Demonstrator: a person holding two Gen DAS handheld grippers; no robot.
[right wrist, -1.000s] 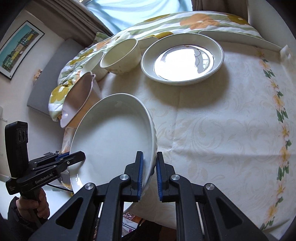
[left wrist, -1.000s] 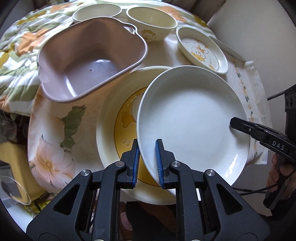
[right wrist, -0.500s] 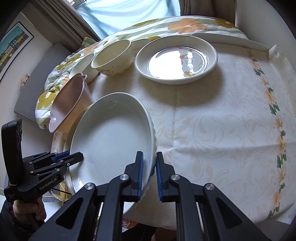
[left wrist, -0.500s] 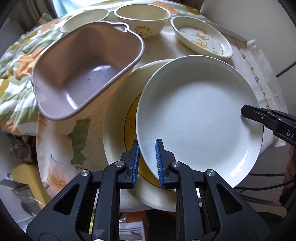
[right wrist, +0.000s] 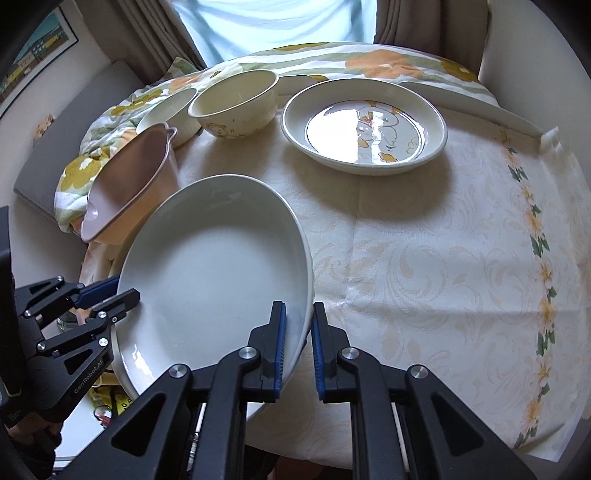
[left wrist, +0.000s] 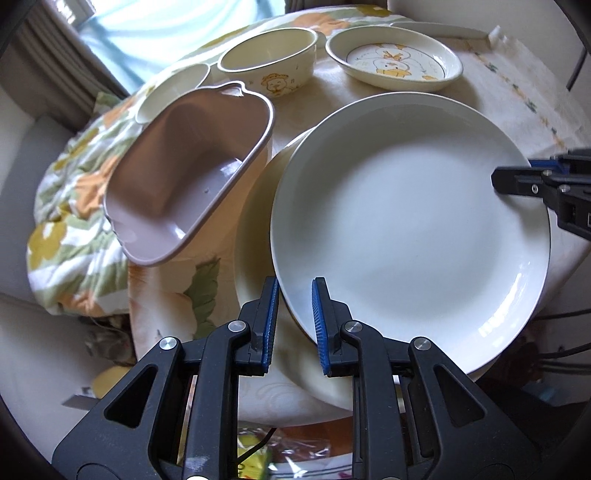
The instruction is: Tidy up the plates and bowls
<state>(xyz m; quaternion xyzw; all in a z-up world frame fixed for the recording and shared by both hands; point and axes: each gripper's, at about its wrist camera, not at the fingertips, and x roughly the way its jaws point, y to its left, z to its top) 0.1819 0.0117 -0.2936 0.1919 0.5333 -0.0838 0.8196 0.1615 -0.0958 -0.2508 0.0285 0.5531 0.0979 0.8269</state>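
Glossy white plate (left wrist: 410, 229), cloth tablecloth (right wrist: 424, 258)

White plate (left wrist: 410, 229) tilted atop cream plate (left wrist: 255, 236)

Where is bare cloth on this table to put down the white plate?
Bare cloth lies right of the white plate, between the duck plate behind, the flower border and the near edge. The left is crowded: pink dish, two bowls, and a cream plate beneath the white one.

A bright window (right wrist: 273, 26) is seen at top centre, flanked by brown curtains (right wrist: 147, 40). A framed picture (right wrist: 33, 55) is hung on the pale wall (right wrist: 92, 51), upper left. A grey cushioned seat (right wrist: 74, 122) is placed at left.
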